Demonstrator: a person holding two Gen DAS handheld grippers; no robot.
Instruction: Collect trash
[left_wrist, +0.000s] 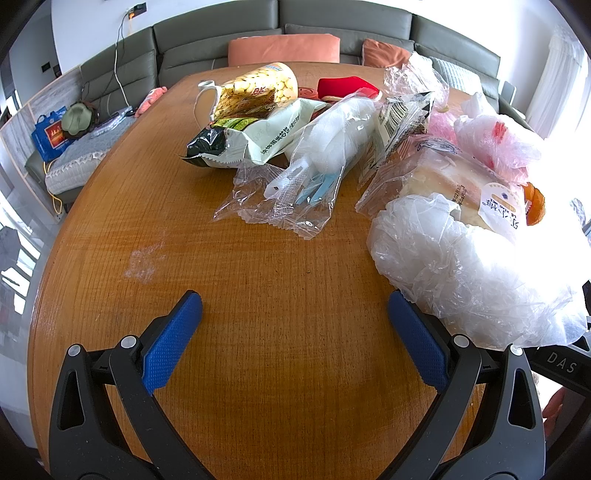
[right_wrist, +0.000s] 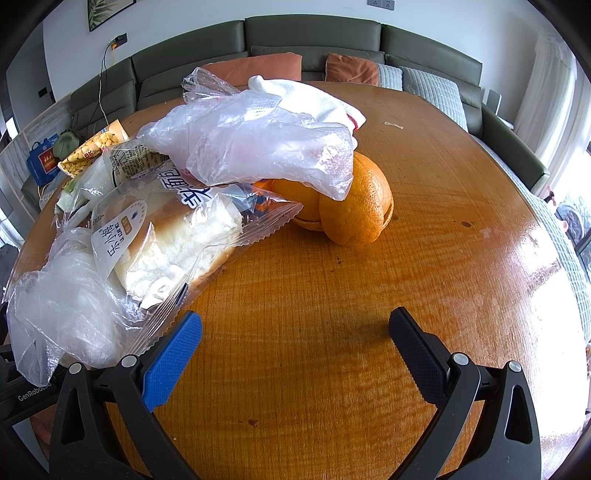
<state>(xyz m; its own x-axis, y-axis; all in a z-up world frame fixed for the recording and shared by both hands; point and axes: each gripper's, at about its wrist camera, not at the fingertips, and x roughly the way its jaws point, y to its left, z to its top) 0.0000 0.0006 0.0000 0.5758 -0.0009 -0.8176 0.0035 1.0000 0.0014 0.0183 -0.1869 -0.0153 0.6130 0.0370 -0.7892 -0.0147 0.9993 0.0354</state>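
A heap of trash lies on a round wooden table (left_wrist: 258, 288). In the left wrist view I see a clear wrapper (left_wrist: 280, 199), a white snack bag (left_wrist: 255, 136), a yellow snack bag (left_wrist: 258, 88), a bread pack (left_wrist: 454, 184) and a crumpled clear plastic bag (left_wrist: 454, 258). My left gripper (left_wrist: 295, 314) is open and empty, its right finger touching that bag. In the right wrist view the bread pack (right_wrist: 173, 236) lies left, orange peel (right_wrist: 354, 206) in the middle, a plastic bag (right_wrist: 258, 144) draped over both. My right gripper (right_wrist: 295, 332) is open and empty, in front of the peel.
A grey-green sofa (right_wrist: 314, 33) with orange cushions (left_wrist: 284, 48) curves behind the table. A red object (left_wrist: 343, 86) and a white cup (left_wrist: 207, 88) sit at the far side. A white cloth (right_wrist: 303, 96) lies behind the heap. A blue bag (left_wrist: 50, 134) sits on the sofa at left.
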